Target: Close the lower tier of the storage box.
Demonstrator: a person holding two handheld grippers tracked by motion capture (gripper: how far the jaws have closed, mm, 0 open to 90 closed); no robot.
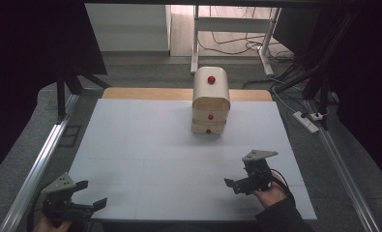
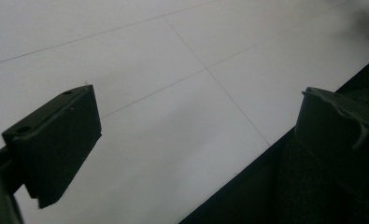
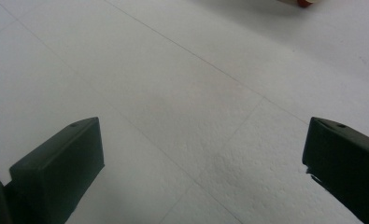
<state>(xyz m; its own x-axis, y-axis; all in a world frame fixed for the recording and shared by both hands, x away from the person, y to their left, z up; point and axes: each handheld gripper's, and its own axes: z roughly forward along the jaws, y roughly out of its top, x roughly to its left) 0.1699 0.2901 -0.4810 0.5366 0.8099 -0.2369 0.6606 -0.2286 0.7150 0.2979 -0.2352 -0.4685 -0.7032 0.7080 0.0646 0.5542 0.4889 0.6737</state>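
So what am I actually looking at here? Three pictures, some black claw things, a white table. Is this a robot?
No robot arm here: a person sits at the table and holds a hand tool in each hand, each with two black jaws that pinch. The high view looks down from above. In it the left gripper is at the near left corner and the right gripper at the near right, held in the person's hand. The other two pictures come from small cameras riding on those tools, looking out along their own jaws: the left gripper over the table's near edge, the right gripper over the white table. On the table stands one thing, a small cream cabinet with a rounded top and red knobs, toward the far side. Both grippers are open and hold nothing.
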